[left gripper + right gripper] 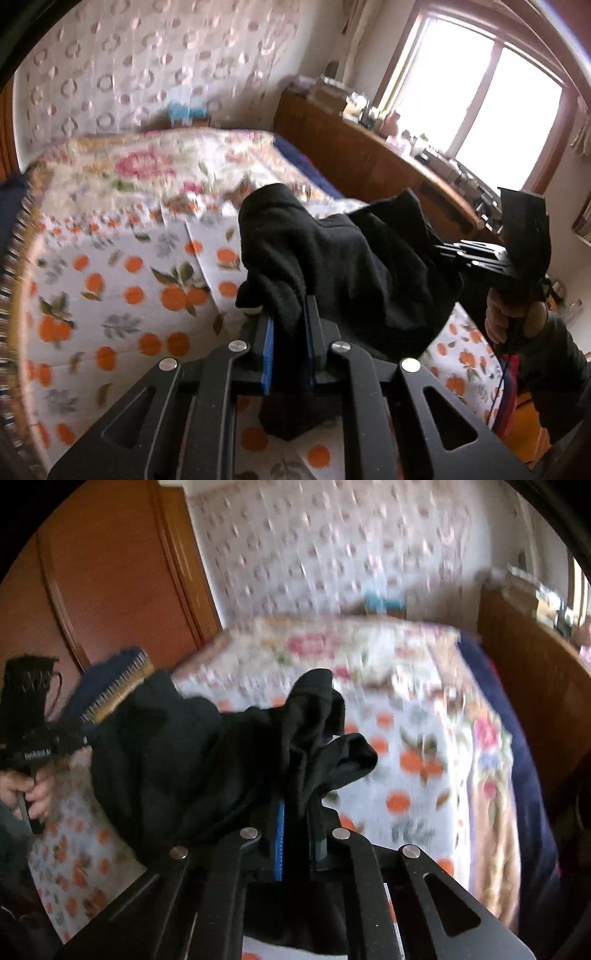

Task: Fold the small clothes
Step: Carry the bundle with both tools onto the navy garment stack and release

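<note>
Sagging black garment (pixel 332 258) (bunched, fleecy)

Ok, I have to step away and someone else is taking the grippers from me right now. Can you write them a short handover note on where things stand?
Left gripper: jaws shut on one edge of the black garment.
Right gripper: jaws shut on another edge of the same garment.
Where things are: the garment hangs bunched between the two grippers, lifted above the orange-print sheet on the bed. A floral quilt lies further back.
Done: garment picked up with both grippers.
Left: no fold shows yet. Probably spread it flat on the sheet, then fold. The pictures are blurred, so check both grips before moving.
</note>
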A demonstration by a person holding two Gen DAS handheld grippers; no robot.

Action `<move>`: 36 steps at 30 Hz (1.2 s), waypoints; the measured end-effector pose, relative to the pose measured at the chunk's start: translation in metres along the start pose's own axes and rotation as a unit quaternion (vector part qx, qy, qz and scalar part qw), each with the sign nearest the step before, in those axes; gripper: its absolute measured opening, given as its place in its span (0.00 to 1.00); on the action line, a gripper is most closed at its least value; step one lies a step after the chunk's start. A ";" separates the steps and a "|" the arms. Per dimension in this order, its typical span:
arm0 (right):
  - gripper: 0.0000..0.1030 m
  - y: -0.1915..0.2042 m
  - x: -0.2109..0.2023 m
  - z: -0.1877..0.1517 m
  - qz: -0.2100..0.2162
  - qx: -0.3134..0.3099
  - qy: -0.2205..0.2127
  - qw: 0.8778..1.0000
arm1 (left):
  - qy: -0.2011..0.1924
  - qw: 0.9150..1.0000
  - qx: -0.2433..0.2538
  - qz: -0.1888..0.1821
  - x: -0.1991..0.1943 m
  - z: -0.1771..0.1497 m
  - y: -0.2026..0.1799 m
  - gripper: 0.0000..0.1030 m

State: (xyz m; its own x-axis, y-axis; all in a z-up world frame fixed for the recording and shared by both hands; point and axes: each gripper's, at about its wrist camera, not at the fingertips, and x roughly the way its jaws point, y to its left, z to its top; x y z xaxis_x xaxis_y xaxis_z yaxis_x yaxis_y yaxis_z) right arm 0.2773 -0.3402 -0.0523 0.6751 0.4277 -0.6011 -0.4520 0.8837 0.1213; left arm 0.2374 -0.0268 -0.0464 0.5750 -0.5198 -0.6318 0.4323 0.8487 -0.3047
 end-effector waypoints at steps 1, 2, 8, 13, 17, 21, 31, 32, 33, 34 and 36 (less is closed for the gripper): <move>0.08 0.008 -0.003 0.009 0.000 -0.012 -0.011 1.000 | -0.014 1.000 0.002 0.004 -0.014 0.002 0.000 0.13; 0.08 0.018 -0.004 0.019 0.008 -0.025 -0.014 1.000 | -0.026 1.000 0.000 0.006 -0.027 0.004 0.002 0.13; 0.08 0.078 0.008 0.080 0.046 -0.096 -0.052 0.993 | -0.094 0.994 -0.007 0.059 -0.111 0.010 0.029 0.13; 0.08 0.153 0.041 0.142 0.084 -0.169 -0.066 0.980 | -0.137 0.980 -0.031 0.142 -0.174 0.001 0.069 0.13; 0.08 0.219 0.086 0.186 0.100 -0.241 -0.054 0.964 | -0.147 0.967 -0.060 0.201 -0.204 -0.021 0.100 0.13; 0.08 0.286 0.137 0.221 0.114 -0.297 -0.040 0.947 | -0.144 0.957 -0.098 0.231 -0.214 -0.051 0.127 0.13; 0.08 0.350 0.233 0.252 0.150 -0.321 -0.018 0.935 | -0.126 0.949 -0.143 0.252 -0.195 -0.105 0.150 0.14; 0.08 0.348 0.239 0.250 0.150 -0.312 -0.020 0.938 | -0.125 0.947 -0.143 0.258 -0.193 -0.107 0.150 0.14; 0.08 0.342 0.243 0.249 0.148 -0.305 -0.020 0.941 | -0.125 0.946 -0.145 0.261 -0.192 -0.107 0.150 0.14; 0.08 0.336 0.246 0.245 0.144 -0.295 -0.019 0.944 | -0.124 0.946 -0.147 0.261 -0.191 -0.107 0.151 0.14; 0.09 0.317 0.243 0.242 0.140 -0.273 -0.011 0.952 | -0.123 0.947 -0.146 0.257 -0.193 -0.109 0.152 0.15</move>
State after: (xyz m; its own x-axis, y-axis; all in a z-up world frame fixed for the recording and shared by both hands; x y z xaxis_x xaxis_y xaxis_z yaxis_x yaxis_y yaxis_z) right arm 0.4390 0.0895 0.0314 0.4927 0.6408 -0.5887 -0.8476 0.5065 -0.1581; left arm 0.1165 0.2130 -0.0488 0.8176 -0.0068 -0.5757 -0.1387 0.9682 -0.2083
